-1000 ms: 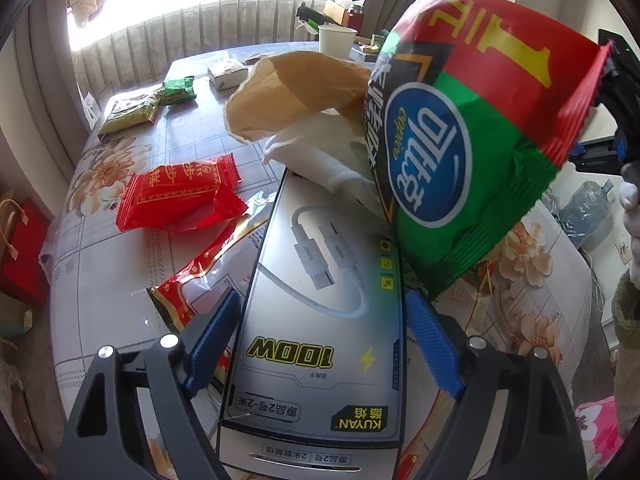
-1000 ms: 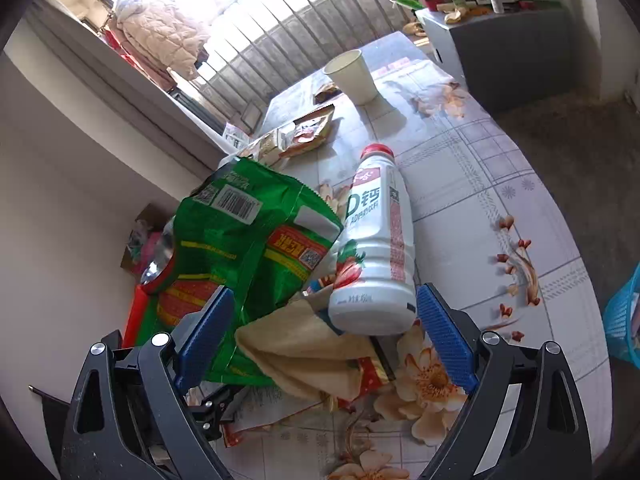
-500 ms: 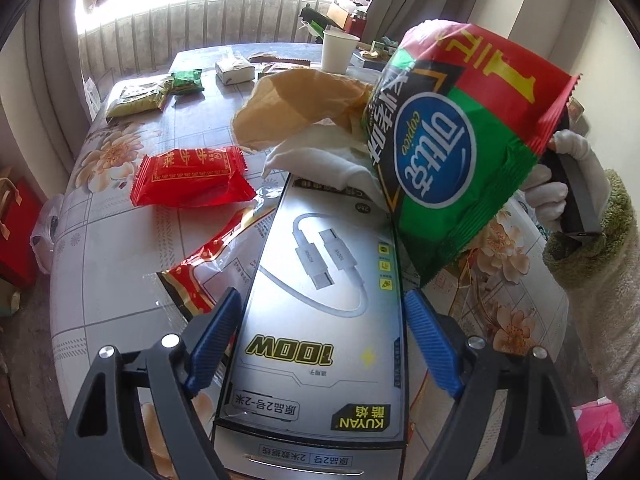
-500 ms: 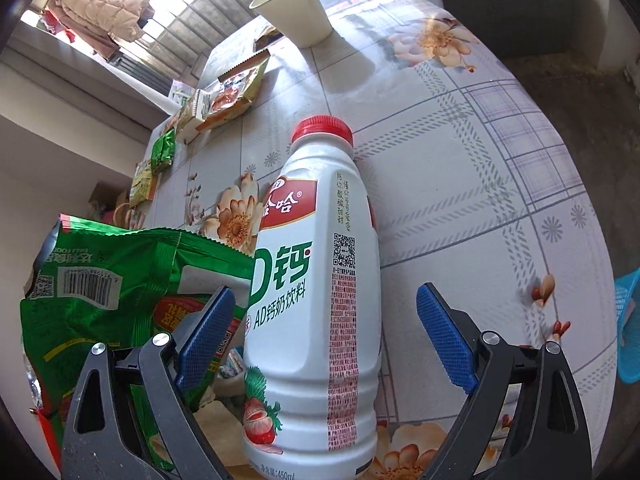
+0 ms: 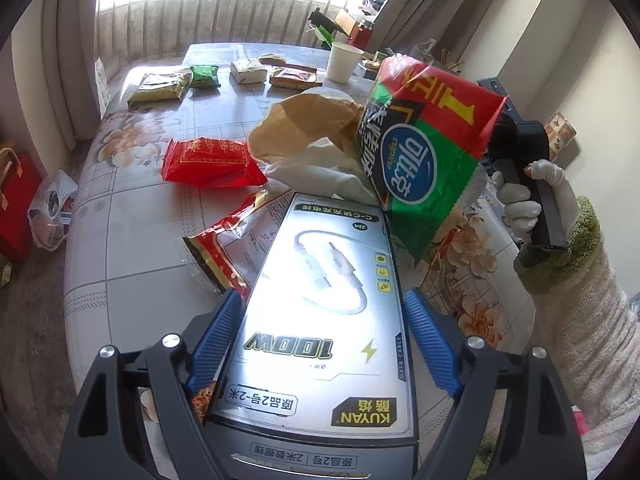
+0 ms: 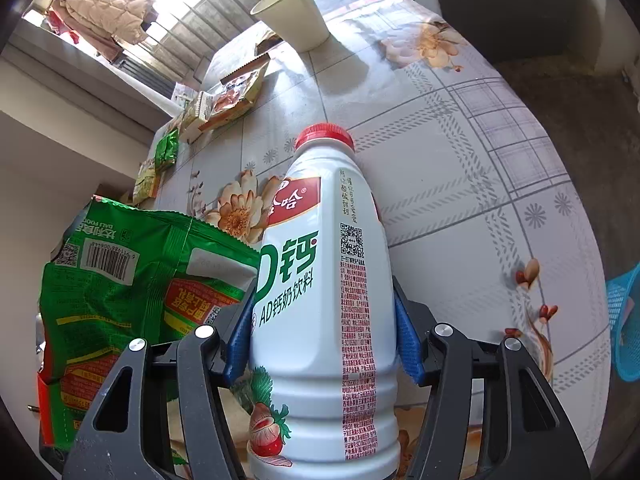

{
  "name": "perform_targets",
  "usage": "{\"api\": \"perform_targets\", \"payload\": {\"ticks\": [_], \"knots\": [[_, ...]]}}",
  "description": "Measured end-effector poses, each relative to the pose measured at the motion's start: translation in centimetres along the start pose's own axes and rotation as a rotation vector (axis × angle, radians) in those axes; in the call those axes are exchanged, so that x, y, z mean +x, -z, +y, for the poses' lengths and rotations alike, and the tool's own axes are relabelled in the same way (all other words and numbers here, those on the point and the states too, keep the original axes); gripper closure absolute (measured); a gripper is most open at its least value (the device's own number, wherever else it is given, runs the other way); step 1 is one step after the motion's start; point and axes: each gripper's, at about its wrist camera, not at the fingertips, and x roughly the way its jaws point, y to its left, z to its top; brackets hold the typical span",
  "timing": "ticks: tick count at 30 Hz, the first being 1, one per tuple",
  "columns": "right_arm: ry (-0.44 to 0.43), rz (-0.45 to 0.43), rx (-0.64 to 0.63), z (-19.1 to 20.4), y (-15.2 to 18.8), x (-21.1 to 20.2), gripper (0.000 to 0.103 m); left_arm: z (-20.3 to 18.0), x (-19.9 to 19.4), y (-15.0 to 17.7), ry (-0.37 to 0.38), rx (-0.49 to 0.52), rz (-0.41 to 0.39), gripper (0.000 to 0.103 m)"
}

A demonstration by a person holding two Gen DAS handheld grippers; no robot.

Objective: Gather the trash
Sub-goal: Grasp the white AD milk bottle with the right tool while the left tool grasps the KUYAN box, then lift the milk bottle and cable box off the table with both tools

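Observation:
My left gripper (image 5: 324, 344) is shut on a grey cable box (image 5: 324, 320) labelled 100W, held above the table. Beyond it lie a crumpled brown paper bag (image 5: 308, 124), a white wrapper (image 5: 316, 172) and a green-and-red snack bag (image 5: 428, 148). My right gripper (image 6: 322, 332) is shut on a white milk-drink bottle (image 6: 320, 288) with a red cap; its blue pads (image 6: 406, 340) press both sides. The green snack bag (image 6: 128, 292) stands left of the bottle. The right gripper's body shows in the left wrist view (image 5: 524, 168), behind the bag.
A floral tablecloth (image 6: 460, 152) covers the table. A red packet (image 5: 212, 160), a torn red wrapper (image 5: 228, 248), several snack packets (image 5: 164, 86) and a paper cup (image 6: 294, 14) lie farther off. A blue basket (image 6: 624, 320) sits on the floor at right.
My right gripper moved forward over the bottle and closed on it. The left gripper kept hold of the box and lifted back slightly.

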Motion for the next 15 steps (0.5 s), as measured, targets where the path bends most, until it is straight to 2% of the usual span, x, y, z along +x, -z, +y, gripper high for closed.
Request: {"api": "perform_targets", "payload": {"ticks": [5,10,15], "knots": [[-0.030,-0.040,0.017,-1.6,2.0,-3.2,0.047,0.4,-1.9,1.3,0.018,-0.057,-0.009,0.022],[-0.032,-0.062,-0.003,-2.6,5.9,-6.2,0.047,0.0,-2.6,3.5,-0.006,-0.063,0.001,0.022],[0.018,-0.046,-0.078,-1.8,11.0,-6.5,0.047,-0.4,-0.8,4.7,-0.057,-0.050,0.075,0.022]]}}
